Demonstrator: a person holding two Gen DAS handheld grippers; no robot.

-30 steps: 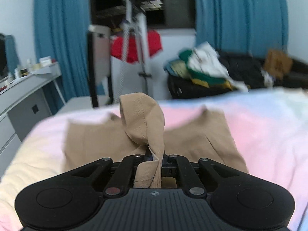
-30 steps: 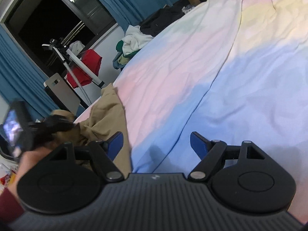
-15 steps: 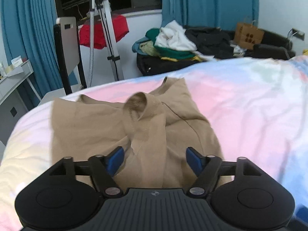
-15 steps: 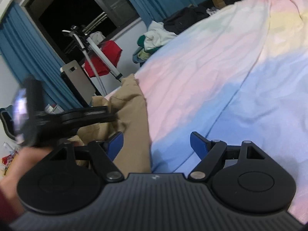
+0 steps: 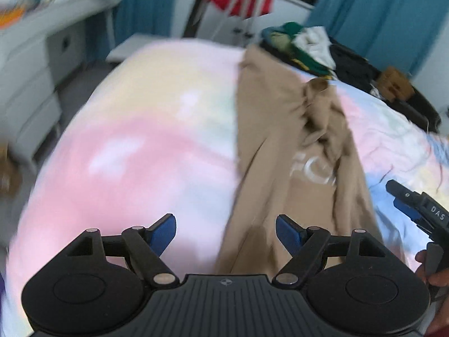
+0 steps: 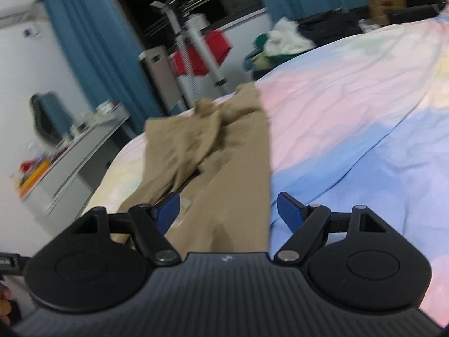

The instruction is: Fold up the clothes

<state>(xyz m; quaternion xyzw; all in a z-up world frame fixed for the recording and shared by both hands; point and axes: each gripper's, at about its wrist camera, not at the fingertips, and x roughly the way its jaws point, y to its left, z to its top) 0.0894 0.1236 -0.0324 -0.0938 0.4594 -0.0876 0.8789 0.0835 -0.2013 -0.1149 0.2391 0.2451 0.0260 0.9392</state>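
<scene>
Left wrist: tan shirt (image 5: 294, 146) lies rumpled on bedspread (image 5: 146, 151).

Bed (image 5: 134, 151): broad bare pastel sheet lies on both sides of the tan garment (image 5: 283, 146), giving open passage there. The garment's bunched sleeve (image 5: 317, 104) rises as a low ridge along its middle. Beyond the bed's far edge stand a heap of clothes (image 6: 280, 42), a metal stand (image 6: 196, 47) and a chair (image 6: 160, 75). A tabletop (image 6: 84, 137) with clutter borders one side.
</scene>
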